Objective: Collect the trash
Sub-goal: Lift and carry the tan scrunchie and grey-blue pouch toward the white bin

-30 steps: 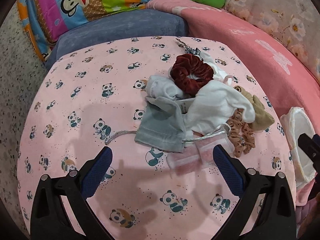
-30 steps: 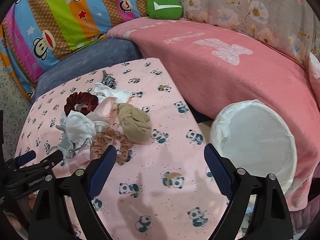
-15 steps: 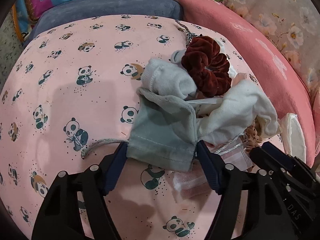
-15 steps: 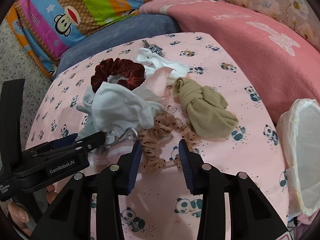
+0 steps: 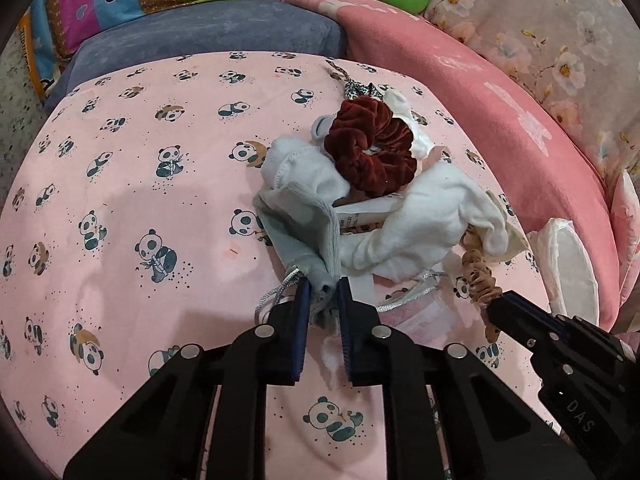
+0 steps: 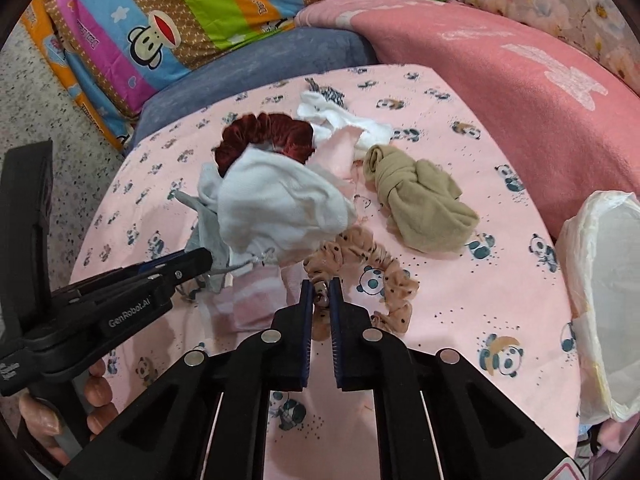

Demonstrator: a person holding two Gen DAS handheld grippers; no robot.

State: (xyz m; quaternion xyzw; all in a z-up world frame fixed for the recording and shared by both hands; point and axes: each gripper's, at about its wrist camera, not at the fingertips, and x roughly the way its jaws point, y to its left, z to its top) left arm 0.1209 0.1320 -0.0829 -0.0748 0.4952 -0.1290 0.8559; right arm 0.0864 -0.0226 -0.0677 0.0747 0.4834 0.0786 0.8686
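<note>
A pile of cloth items lies on the pink panda-print table (image 5: 120, 200). My left gripper (image 5: 322, 292) is shut on the near corner of a grey drawstring pouch (image 5: 296, 232); the gripper also shows in the right wrist view (image 6: 200, 260). My right gripper (image 6: 321, 286) is shut on a peach dotted scrunchie (image 6: 360, 264), also seen in the left wrist view (image 5: 478, 268). A dark red velvet scrunchie (image 5: 368, 148), white socks (image 5: 432, 216) and a tan knotted cloth (image 6: 420, 200) lie in the pile.
A white-lined trash bin (image 6: 612, 280) stands off the table's right edge. A pink blanket (image 6: 520, 60), a blue cushion (image 5: 200, 28) and a colourful monkey-print cushion (image 6: 180, 12) lie behind the table. A clear pink-striped packet (image 6: 256, 292) lies under the pile.
Both grippers moved in on the pile and closed: the left on the grey pouch, the right on the peach scrunchie.
</note>
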